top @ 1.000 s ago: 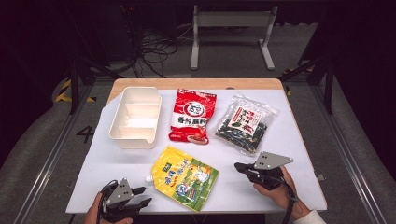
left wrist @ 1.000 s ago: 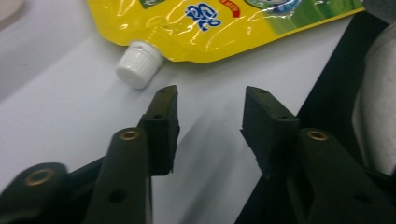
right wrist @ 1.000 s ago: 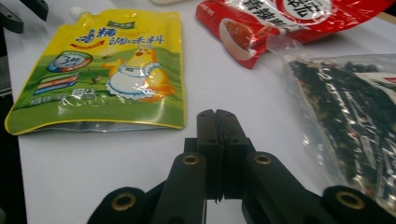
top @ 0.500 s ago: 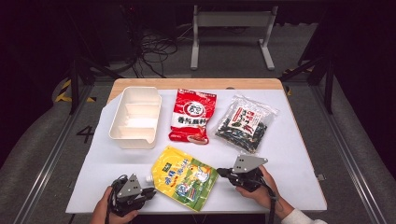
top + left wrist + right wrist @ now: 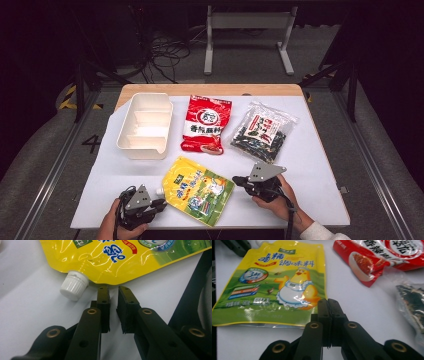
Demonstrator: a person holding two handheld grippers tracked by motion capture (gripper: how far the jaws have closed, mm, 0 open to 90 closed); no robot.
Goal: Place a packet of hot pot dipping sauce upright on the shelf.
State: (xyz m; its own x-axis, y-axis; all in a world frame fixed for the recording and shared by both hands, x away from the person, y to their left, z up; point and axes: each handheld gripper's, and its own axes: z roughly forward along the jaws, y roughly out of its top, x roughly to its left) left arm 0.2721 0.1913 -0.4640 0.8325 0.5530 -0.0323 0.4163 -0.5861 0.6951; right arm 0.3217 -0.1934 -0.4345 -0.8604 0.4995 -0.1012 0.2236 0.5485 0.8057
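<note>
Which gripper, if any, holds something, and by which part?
Neither. The left gripper stands slightly open at the yellow pouch's edge; the right gripper is shut on nothing.

Your left gripper (image 5: 159, 204) and right gripper (image 5: 239, 180) flank the yellow pouch (image 5: 199, 190), which blocks the straight line between them. Beyond it the white tray (image 5: 145, 126), red packet (image 5: 207, 124) and seaweed bag (image 5: 262, 131) stand in a row, with narrow lanes between. You have bare table (image 5: 320, 165) along the right edge
</note>
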